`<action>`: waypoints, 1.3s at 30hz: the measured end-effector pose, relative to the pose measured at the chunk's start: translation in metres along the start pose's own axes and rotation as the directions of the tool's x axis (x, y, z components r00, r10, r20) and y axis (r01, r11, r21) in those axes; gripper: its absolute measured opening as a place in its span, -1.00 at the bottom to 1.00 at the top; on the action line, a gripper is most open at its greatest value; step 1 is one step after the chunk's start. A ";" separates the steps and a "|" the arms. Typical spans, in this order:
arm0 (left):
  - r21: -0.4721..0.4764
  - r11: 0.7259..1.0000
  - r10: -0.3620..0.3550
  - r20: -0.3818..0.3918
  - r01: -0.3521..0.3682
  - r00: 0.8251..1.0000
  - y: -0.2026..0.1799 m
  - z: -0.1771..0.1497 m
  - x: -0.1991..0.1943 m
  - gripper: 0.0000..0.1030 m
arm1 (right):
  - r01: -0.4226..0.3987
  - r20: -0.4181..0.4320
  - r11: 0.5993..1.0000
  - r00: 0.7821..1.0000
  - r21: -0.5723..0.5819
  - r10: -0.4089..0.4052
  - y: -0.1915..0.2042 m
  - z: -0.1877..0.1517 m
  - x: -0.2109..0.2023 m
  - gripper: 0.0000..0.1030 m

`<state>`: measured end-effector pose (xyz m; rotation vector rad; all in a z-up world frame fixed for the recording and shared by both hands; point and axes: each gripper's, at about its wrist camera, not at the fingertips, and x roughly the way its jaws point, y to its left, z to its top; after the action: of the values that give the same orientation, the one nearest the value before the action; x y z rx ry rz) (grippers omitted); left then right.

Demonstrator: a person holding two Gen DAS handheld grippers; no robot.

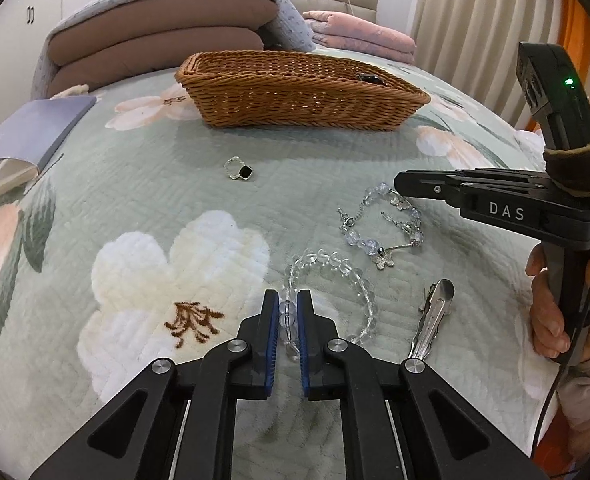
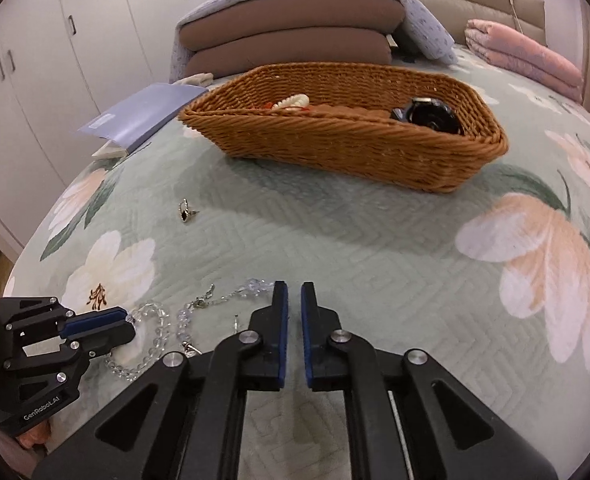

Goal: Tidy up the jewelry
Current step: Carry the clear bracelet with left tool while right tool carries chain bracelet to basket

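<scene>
a: on the bed [image 1: 143, 184], where was the clear bead bracelet [image 1: 337, 280]?

b: it lay on the flowery quilt, and the left hand-held gripper [image 1: 287, 312] was pinching its beads.

a: and the right hand-held gripper [image 2: 294, 300]?

b: nearly pressed together, a thin gap, nothing inside. the butterfly bracelet [image 1: 383, 224] was just beside it. the ring [image 1: 241, 170] sat apart, near the basket [image 1: 295, 96].

A quilted green bedspread [image 2: 375, 248] with big printed flowers is covering the bed, a blue booklet [image 1: 27, 132] is lying near its left edge, brown cushions [image 2: 295, 32] are sitting stacked under a grey blanket [image 1: 287, 20], pink folded bedding [image 2: 527, 56] beside them, white wardrobe doors [image 2: 35, 60] behind
</scene>
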<state>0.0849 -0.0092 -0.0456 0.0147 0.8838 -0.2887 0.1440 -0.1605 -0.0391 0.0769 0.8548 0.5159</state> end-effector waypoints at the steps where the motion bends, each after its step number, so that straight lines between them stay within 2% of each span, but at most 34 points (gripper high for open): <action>1: -0.003 1.000 -0.003 -0.001 0.003 1.000 0.001 0.000 0.000 -0.82 | -0.001 0.001 1.000 1.000 -0.003 0.001 0.001 0.000 0.000 -0.61; 2: -0.007 1.000 -0.007 -0.001 0.007 1.000 0.001 0.000 0.000 -0.82 | -0.002 0.000 1.000 1.000 -0.005 0.002 0.002 0.000 0.000 -0.35; 3: -0.010 1.000 -0.009 -0.002 0.009 1.000 0.002 0.000 0.000 -0.81 | -0.007 -0.012 1.000 1.000 -0.009 0.007 0.004 0.002 0.005 -0.26; 6: -0.011 1.000 -0.009 -0.003 0.009 1.000 0.001 0.000 0.001 -0.80 | -0.015 -0.065 0.999 0.998 -0.033 0.013 0.008 0.005 0.018 -0.25; 11: 0.015 1.000 0.023 0.001 -0.023 1.000 -0.005 -0.001 0.003 -0.80 | 0.032 -0.079 0.991 0.996 -0.129 -0.042 0.023 0.005 0.026 -0.24; 13: 0.030 0.999 0.042 0.004 -0.042 0.999 -0.008 -0.002 0.003 -0.80 | 0.040 -0.068 0.988 0.996 -0.147 -0.050 0.027 0.003 0.025 -0.29; 15: 0.040 0.998 0.055 0.011 -0.055 0.998 -0.010 -0.002 0.002 -0.85 | 0.022 -0.063 0.987 0.997 -0.161 -0.032 0.030 0.001 0.024 -0.69; 16: 0.041 0.997 0.057 0.014 -0.058 0.998 -0.010 -0.002 0.002 -0.86 | 0.021 -0.060 0.986 0.998 -0.167 -0.031 0.031 0.001 0.023 -0.77; 20: 0.031 0.998 0.053 0.043 -0.054 0.998 -0.007 -0.003 -0.004 -0.86 | -0.002 -0.022 0.985 1.000 -0.170 -0.001 0.032 -0.002 0.015 -0.82; 22: 0.021 0.999 0.038 0.074 -0.040 0.997 -0.006 -0.002 -0.011 -0.86 | -0.005 0.024 0.986 1.000 -0.164 0.009 0.030 -0.002 0.004 -0.82; 30: -0.005 1.000 -0.025 0.148 0.026 0.989 0.000 0.001 -0.028 -0.86 | -0.022 0.159 0.995 0.987 -0.096 0.037 0.014 0.003 -0.031 -0.82; 36: -0.012 0.994 -0.108 0.208 0.113 0.972 0.002 0.003 -0.043 -0.86 | -0.041 0.225 0.997 0.973 -0.064 0.054 0.008 0.008 -0.057 -0.82; 39: -0.008 0.984 -0.171 0.247 0.179 0.954 0.003 0.005 -0.052 -0.86 | -0.040 0.241 0.997 0.969 -0.059 0.053 0.008 0.009 -0.065 -0.82</action>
<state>0.0581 0.0053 -0.0025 -0.1265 0.6437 -0.4334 0.1122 -0.1823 0.0145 0.1087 0.6009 0.5604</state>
